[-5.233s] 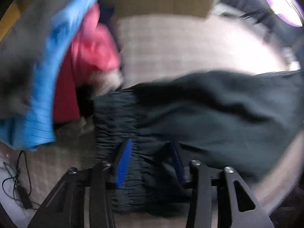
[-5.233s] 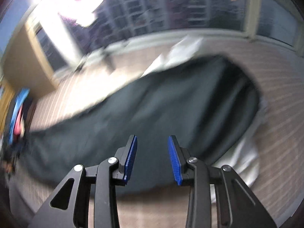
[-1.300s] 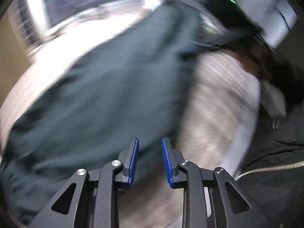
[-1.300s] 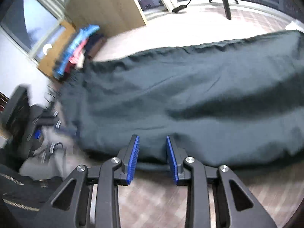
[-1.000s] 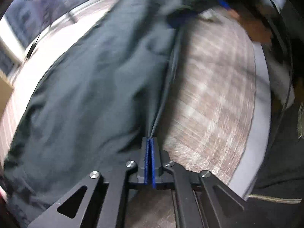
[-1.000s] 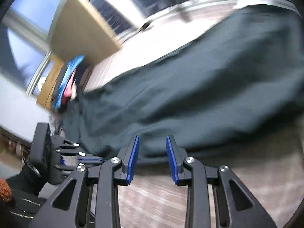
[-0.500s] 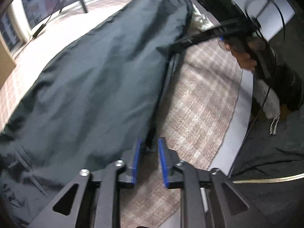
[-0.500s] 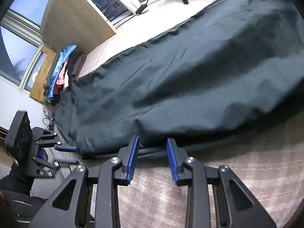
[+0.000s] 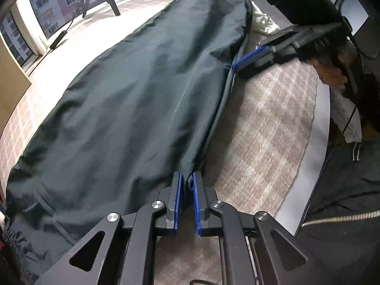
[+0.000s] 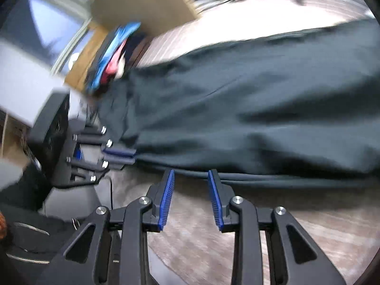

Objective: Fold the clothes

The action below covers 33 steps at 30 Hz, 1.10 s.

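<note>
A long dark green garment (image 9: 133,99) lies spread on a checked cloth surface (image 9: 256,128). At the garment's near edge, my left gripper (image 9: 186,178) is closing its jaws, and a fold of the hem sits pinched between the blue pads. Further along the same edge, my right gripper (image 9: 249,59) points at the hem. The right wrist view is blurred. In it my right gripper (image 10: 190,178) stands open, its fingertips just reaching the garment (image 10: 249,104) edge with only the surface between the pads. The left gripper (image 10: 118,153) shows at the left there, on the hem.
A pile of blue and pink clothes (image 10: 114,54) lies past the garment's far end, by a wooden panel (image 10: 142,2). A white cloth (image 9: 261,21) lies at the other end. The table's grey rim (image 9: 315,142) runs along the right. A person's hand (image 9: 332,73) holds the right gripper.
The left gripper opened briefly and has narrowed again on the hem. The right gripper has slid along the garment's near edge toward the left gripper, still open.
</note>
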Each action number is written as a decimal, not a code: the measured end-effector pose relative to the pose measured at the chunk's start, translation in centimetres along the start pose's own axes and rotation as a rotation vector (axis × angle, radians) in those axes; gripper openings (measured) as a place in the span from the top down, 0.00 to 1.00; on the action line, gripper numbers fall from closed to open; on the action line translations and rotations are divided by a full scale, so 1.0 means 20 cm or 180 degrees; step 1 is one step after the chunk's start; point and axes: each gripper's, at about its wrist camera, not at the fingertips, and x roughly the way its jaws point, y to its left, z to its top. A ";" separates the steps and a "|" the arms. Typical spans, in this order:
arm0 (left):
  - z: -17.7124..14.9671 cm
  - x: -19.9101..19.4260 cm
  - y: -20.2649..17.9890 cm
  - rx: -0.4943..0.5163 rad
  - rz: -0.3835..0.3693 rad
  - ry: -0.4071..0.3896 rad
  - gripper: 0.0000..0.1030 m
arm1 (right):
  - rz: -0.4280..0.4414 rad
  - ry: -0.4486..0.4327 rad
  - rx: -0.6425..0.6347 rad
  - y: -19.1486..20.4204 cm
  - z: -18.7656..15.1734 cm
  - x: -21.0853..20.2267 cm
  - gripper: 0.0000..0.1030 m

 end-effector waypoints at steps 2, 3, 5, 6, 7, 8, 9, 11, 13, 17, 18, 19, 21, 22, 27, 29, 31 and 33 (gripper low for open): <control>0.00 0.01 -0.01 -0.0017 -0.0017 0.0026 0.91 | -0.0047 0.0146 -0.0064 0.02 0.01 0.08 0.71; 0.00 0.02 -0.02 -0.0026 -0.0044 0.0026 0.90 | -0.0068 0.0217 -0.0094 0.04 0.02 0.12 0.71; 0.02 0.03 -0.04 -0.0056 -0.0071 -0.0002 0.85 | -0.0022 0.0269 -0.0059 0.02 0.02 0.15 0.71; 0.03 0.04 -0.04 -0.0062 -0.0058 -0.0009 0.81 | -0.0001 0.0294 -0.0044 0.02 0.03 0.17 0.71; 0.05 0.07 -0.04 -0.0063 -0.0004 0.0008 0.81 | -0.0010 0.0298 -0.0057 0.02 0.03 0.17 0.71; 0.07 0.10 -0.04 -0.0069 0.0051 0.0048 0.82 | -0.0020 0.0299 -0.0071 0.02 0.04 0.17 0.71; 0.08 0.13 -0.04 -0.0074 0.0078 0.0103 0.88 | -0.0044 0.0271 -0.0073 0.01 0.04 0.14 0.71; 0.09 0.16 -0.04 -0.0049 0.0097 0.0144 0.96 | -0.0092 0.0215 -0.0079 -0.01 0.05 0.10 0.71; 0.10 0.11 -0.04 -0.0061 0.0096 0.0080 0.96 | -0.0139 0.0157 -0.0084 -0.03 0.06 0.05 0.71; 0.13 -0.08 0.05 -0.0412 -0.0111 -0.0196 0.96 | -0.0121 0.0034 -0.0127 -0.03 0.07 -0.07 0.71; 0.13 -0.13 0.06 -0.0480 -0.0158 -0.0251 0.96 | -0.0106 0.0022 -0.0163 -0.02 0.06 -0.08 0.71; 0.14 -0.15 0.07 -0.0491 -0.0170 -0.0273 0.96 | -0.0105 0.0028 -0.0186 -0.01 0.07 -0.07 0.71; 0.15 -0.16 0.05 -0.0471 -0.0160 -0.0273 0.96 | -0.0105 0.0040 -0.0232 0.01 0.07 -0.05 0.71; 0.16 -0.16 0.04 -0.0458 -0.0161 -0.0265 0.96 | -0.0105 0.0046 -0.0255 0.02 0.08 -0.04 0.71; 0.14 -0.16 0.03 -0.0428 -0.0203 -0.0249 0.96 | -0.0116 -0.0045 -0.0221 0.04 0.10 0.00 0.71; 0.13 -0.16 0.04 -0.0434 -0.0218 -0.0237 0.96 | -0.0072 -0.0202 -0.0132 0.02 0.11 -0.05 0.71; 0.09 -0.16 0.05 -0.0422 -0.0219 -0.0227 0.96 | -0.0193 -0.0399 -0.0008 -0.03 0.13 -0.07 0.71; 0.09 -0.16 0.05 -0.0422 -0.0235 -0.0236 0.96 | -0.0306 -0.0590 0.0113 -0.08 0.16 -0.09 0.71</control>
